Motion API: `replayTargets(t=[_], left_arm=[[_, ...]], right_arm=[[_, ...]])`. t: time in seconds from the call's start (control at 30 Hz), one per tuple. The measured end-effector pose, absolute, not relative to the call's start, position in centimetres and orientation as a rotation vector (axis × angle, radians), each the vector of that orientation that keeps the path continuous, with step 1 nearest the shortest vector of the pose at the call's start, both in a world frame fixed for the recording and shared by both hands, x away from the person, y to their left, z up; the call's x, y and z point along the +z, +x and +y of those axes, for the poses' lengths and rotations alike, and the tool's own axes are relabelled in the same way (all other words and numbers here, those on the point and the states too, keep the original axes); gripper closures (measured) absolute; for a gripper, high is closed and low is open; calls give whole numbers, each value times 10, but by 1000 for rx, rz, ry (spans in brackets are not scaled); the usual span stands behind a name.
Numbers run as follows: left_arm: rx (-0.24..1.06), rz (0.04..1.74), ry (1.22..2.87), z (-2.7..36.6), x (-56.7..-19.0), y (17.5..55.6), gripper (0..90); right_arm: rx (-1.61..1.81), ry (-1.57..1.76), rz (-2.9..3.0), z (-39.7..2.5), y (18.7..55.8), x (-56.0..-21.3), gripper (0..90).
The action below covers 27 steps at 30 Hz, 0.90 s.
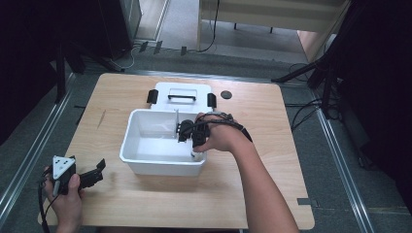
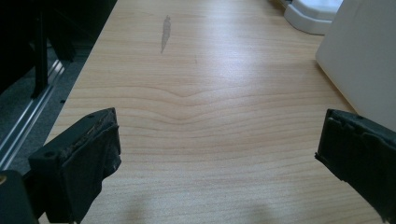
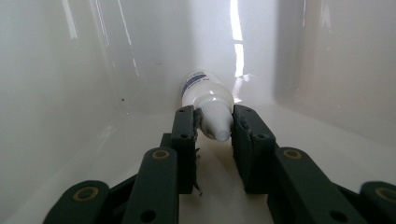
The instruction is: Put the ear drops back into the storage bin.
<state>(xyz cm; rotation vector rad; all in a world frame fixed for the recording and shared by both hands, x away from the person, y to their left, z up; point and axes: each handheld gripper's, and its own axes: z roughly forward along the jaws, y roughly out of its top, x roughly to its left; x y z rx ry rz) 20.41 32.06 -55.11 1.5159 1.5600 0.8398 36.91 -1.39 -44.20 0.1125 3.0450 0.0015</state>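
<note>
Small white bottle (image 3: 207, 95) is lying on its side on the floor of the white bin (image 1: 145, 162), cap end pointing back at the right gripper (image 3: 214, 125), bottom end toward the bin's far wall. There's a bluish label band around its body.

The person's right forearm comes in from the near edge of the table (image 1: 252, 194) and angles over the bin's right wall, hand (image 1: 221, 138) bent down at the wrist so the right gripper dips inside the bin. Its jaws are nearly together and pinching the bottle's cap from both sides, pads touching the white plastic.

The left hand (image 1: 68, 194) sits well left of the bin, near the table's front-left corner, holding the left gripper (image 1: 90, 175) low over the wood and pointing roughly toward the bin. Those jaws are spread wide with just bare tabletop between them, touching nothing. The bin's outer wall is just beside the one jaw.

Behind the bin, its white lid (image 1: 182, 94) with a black handle lies flat.
</note>
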Motion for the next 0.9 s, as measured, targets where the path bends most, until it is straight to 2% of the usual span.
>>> replayTargets(t=[0.4, 0.9], left_arm=[[838, 1561, 1516, 321, -551, 204, 0], [840, 1560, 1515, 321, -551, 204, 0]], right_arm=[[74, 163, 3059, -17, 371, -433, 572], [189, 161, 3012, -19, 367, -387, 493]])
